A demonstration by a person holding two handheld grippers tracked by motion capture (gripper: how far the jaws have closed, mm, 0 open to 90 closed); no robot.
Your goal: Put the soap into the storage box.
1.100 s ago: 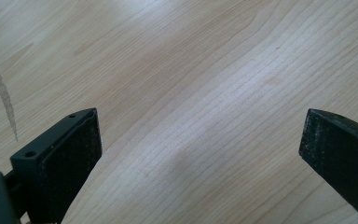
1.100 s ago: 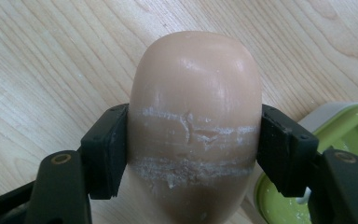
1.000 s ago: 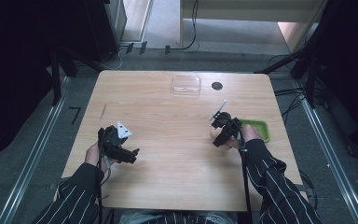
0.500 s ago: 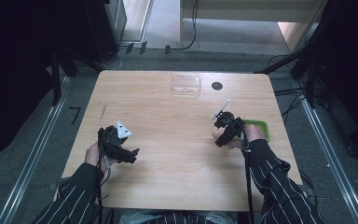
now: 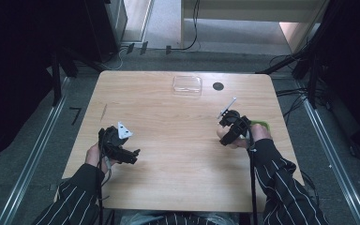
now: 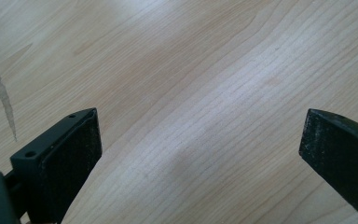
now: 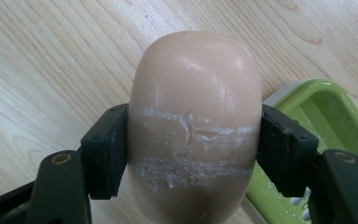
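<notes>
My right gripper [image 7: 193,140] is shut on a peach-coloured bar of soap [image 7: 193,79], clamped across its middle with white scuff lines between the pads. In the high view the right gripper [image 5: 229,131] holds the soap [image 5: 224,137] just above the table's right half. A green soap dish [image 7: 326,116] lies right beside it, and the hand mostly covers the green soap dish [image 5: 261,124]. My left gripper [image 6: 200,130] stands open over bare wood with nothing between its jaws. The left gripper [image 5: 130,153] rests low at the table's left front.
A clear plastic box [image 5: 187,84] sits at the table's far edge, next to a black round hole [image 5: 218,86]. A grey streak [image 6: 4,102] marks the wooden table [image 5: 168,117]. Cables and dark stands surround the table on the floor.
My right gripper has drifted slightly to the right with the soap, and the hand now covers more of the green dish. The left gripper has stayed put.
</notes>
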